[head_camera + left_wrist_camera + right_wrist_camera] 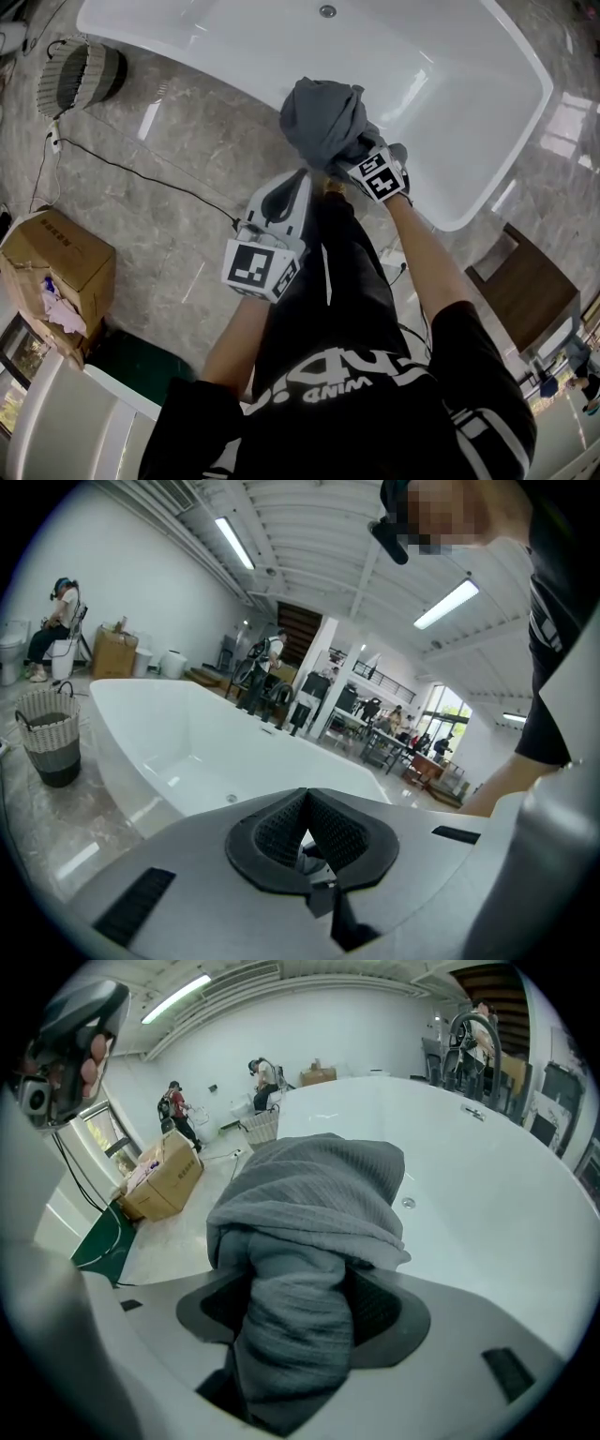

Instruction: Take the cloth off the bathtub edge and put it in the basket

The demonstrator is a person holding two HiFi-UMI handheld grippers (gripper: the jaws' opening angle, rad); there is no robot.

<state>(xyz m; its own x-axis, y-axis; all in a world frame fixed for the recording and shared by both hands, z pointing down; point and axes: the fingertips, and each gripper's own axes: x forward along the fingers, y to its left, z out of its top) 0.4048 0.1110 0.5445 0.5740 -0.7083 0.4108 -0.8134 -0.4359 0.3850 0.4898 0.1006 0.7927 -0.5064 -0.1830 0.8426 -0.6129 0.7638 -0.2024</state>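
Note:
A grey cloth [323, 120] hangs bunched over the near rim of the white bathtub [234, 47], lifted off it. My right gripper [345, 161] is shut on its lower end. In the right gripper view the cloth [314, 1204] fills the gap between the jaws of that gripper [295, 1321] and drapes forward over them. My left gripper [300, 180] sits just left of and below the cloth, apart from it. In the left gripper view that gripper [305, 829] has its pads closed together with nothing between them. The woven basket [80, 73] stands on the floor at the far left, beside the tub.
A black cable [141, 173] runs across the marble floor between basket and tub. An open cardboard box [56, 267] sits at the left, and a brown wooden stand [520, 286] at the right. People sit and stand far off in the hall [58, 621].

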